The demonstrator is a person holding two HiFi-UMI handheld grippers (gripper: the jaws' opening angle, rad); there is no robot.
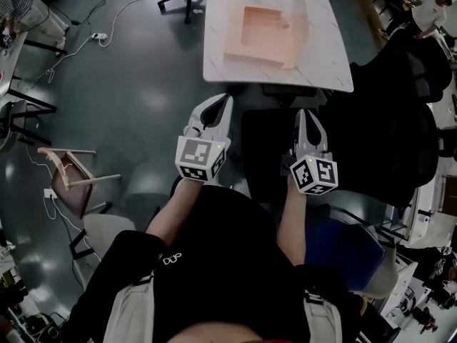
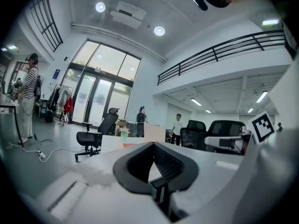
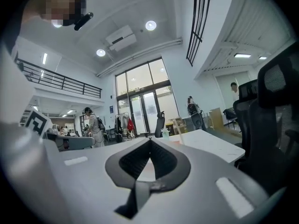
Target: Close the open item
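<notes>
Cardboard box [image 1: 260,34] lies open on the white table [image 1: 327,59] ahead of both tongs. My left tongs [image 1: 224,100] and right tongs [image 1: 304,113] are clamped together, empty

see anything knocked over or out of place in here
The wooden chair on the floor at the left appears to lie tipped on its side, legs pointing sideways. On the white table, the box stands open, its lid raised. Nothing looks spilled.
</notes>
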